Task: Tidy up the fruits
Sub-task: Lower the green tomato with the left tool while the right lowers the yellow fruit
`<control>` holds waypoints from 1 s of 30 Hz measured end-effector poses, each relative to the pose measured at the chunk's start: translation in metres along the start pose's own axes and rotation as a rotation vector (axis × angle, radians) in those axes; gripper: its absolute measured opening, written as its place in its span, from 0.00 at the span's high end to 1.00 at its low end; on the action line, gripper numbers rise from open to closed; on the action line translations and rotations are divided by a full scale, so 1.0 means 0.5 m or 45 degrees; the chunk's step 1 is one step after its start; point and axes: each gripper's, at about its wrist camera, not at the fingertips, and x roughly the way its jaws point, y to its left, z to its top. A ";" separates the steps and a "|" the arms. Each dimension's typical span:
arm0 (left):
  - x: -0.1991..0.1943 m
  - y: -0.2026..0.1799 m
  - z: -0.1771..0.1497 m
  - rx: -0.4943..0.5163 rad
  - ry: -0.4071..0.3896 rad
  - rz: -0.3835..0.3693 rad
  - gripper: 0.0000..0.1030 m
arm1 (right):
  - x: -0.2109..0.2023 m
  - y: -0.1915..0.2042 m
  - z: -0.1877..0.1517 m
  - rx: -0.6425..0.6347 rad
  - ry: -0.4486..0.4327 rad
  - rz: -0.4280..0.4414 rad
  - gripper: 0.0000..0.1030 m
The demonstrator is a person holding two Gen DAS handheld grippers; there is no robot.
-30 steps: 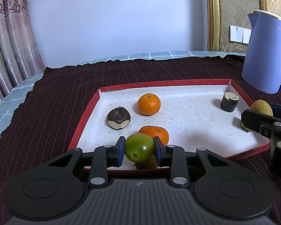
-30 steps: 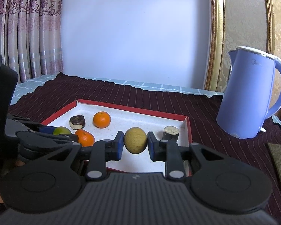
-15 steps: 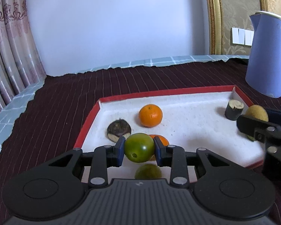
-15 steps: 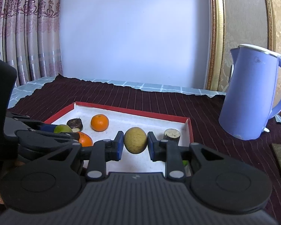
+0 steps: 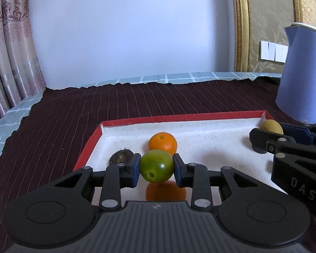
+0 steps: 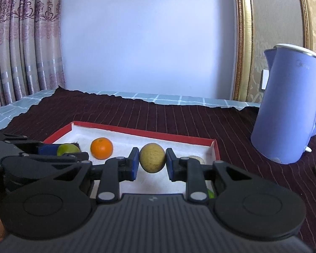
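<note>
My left gripper (image 5: pixel 156 168) is shut on a green round fruit (image 5: pixel 156 165), held above the near left part of a white tray with a red rim (image 5: pixel 179 118). An orange (image 5: pixel 162 141) lies behind it, a second orange (image 5: pixel 165 191) beneath it, and a dark brown fruit (image 5: pixel 121 157) to its left. My right gripper (image 6: pixel 152 161) is shut on a yellow-brown fruit (image 6: pixel 152 157) over the tray's (image 6: pixel 141 131) right part. The green fruit (image 6: pixel 67 149) and an orange (image 6: pixel 101 148) show to its left. A cut stub (image 6: pixel 197 158) is half hidden behind the right finger.
A blue electric kettle (image 6: pixel 288 107) stands on the dark striped cloth (image 6: pixel 179 116) to the right of the tray. Curtains (image 6: pixel 21 42) hang at the left, and a gilt frame (image 6: pixel 240 42) stands against the back wall. A green scrap (image 6: pixel 210 193) lies under the right gripper.
Both grippers have moved forward over the tray with their fruits still held. The tray's contents now sit lower and nearer in both views.
</note>
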 end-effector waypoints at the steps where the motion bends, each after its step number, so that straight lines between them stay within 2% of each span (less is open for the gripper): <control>1: 0.003 0.000 0.002 -0.002 0.001 0.002 0.70 | 0.006 -0.001 0.001 0.005 0.004 -0.003 0.76; 10: 0.026 -0.004 0.017 -0.011 -0.012 0.021 0.70 | 0.039 -0.016 0.006 0.028 0.014 -0.030 0.76; 25: 0.025 -0.015 0.021 -0.014 -0.062 -0.030 0.70 | 0.066 -0.031 0.009 0.040 0.009 -0.054 0.76; 30: 0.037 -0.035 0.029 0.030 -0.031 -0.015 0.70 | 0.070 -0.035 0.007 0.047 0.014 -0.050 0.76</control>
